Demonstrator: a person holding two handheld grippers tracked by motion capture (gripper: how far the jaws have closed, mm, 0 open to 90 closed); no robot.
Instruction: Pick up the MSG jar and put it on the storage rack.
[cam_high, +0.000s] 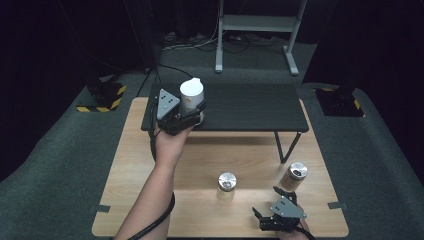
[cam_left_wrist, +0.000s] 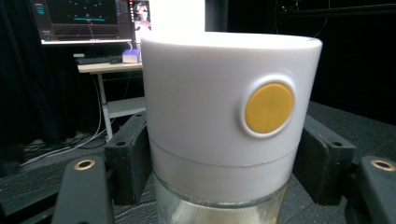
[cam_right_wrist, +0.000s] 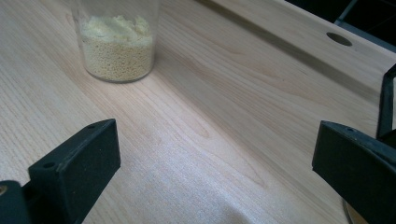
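Note:
A jar with a tall white cap (cam_high: 191, 95) stands at the left end of the low black shelf (cam_high: 250, 107). My left gripper (cam_high: 192, 118) is shut on it, just under the cap. In the left gripper view the white cap (cam_left_wrist: 210, 121) carries a round yellow dot (cam_left_wrist: 269, 107), with clear glass below, and both jaws press on its sides around my left gripper's (cam_left_wrist: 224, 168) middle. My right gripper (cam_high: 267, 202) rests open near the table's front edge. Between its wide jaws, my right gripper (cam_right_wrist: 215, 163) has only bare wood.
Two silver-lidded jars stand on the wooden table (cam_high: 150, 200): one in the middle (cam_high: 226, 186), one at the right (cam_high: 294, 176). A glass jar of pale yellow grains (cam_right_wrist: 116, 42) stands ahead of the right gripper. A metal stand (cam_high: 257, 30) is on the floor behind.

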